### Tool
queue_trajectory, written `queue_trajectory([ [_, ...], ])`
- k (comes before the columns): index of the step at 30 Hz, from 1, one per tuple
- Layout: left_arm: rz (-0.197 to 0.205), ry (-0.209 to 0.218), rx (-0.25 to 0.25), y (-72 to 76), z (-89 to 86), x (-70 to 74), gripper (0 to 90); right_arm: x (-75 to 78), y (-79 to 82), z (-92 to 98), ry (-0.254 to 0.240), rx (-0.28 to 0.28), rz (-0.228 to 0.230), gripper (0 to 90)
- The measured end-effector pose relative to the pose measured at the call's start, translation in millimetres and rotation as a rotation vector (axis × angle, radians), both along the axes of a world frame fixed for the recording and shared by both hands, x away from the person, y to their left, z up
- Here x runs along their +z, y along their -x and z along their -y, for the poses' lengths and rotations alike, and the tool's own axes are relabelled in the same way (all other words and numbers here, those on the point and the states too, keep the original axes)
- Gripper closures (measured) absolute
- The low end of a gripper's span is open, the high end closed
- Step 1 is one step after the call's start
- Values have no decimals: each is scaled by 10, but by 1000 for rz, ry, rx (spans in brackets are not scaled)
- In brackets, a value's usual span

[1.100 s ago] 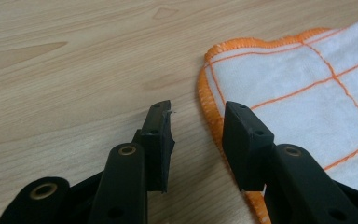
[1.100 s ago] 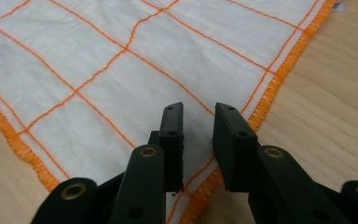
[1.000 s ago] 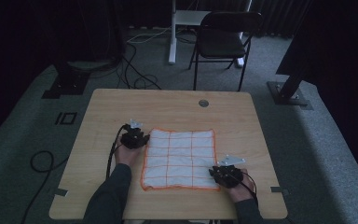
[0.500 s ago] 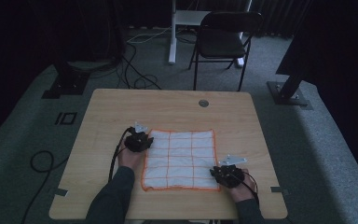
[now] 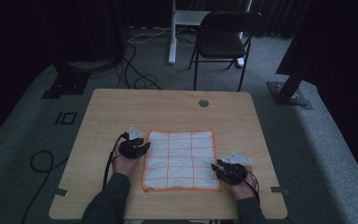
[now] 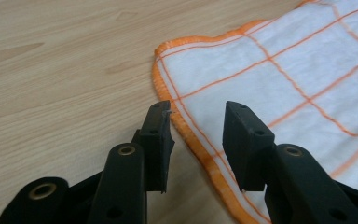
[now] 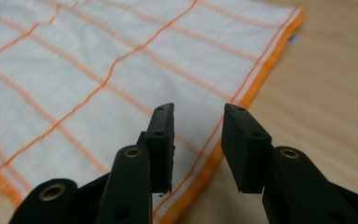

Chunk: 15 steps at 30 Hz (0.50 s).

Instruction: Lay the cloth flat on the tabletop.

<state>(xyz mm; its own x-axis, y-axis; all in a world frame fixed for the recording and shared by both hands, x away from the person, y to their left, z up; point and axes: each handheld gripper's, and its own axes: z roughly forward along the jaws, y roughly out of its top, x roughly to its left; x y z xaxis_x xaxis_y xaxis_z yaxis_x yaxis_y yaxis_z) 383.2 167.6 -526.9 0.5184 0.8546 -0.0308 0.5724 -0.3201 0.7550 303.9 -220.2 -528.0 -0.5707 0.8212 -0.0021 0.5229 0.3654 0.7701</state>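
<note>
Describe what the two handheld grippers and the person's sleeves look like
Both the left gripper and the right gripper are black, each topped by a grey three-cornered plate and trailing a black cable. Up close, the jaws are flat black blocks on arms with brass-ringed holes. The sleeves are dark grey.

High view: dim, room beyond the table (image 5: 168, 107) nearly black, detail soft. Gripper views: evenly lit, no glare, faint shadows; near jaws slightly blurred.
</note>
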Motion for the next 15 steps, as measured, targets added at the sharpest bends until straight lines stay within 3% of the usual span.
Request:
queue_trajectory([
  [8, 11, 12, 2, 109, -69, 13, 598, 2, -153, -3, 20, -11, 21, 624],
  [15, 7, 4, -2, 193, -107, -5, 571, -4, -255, 58, -9, -39, 20, 618],
])
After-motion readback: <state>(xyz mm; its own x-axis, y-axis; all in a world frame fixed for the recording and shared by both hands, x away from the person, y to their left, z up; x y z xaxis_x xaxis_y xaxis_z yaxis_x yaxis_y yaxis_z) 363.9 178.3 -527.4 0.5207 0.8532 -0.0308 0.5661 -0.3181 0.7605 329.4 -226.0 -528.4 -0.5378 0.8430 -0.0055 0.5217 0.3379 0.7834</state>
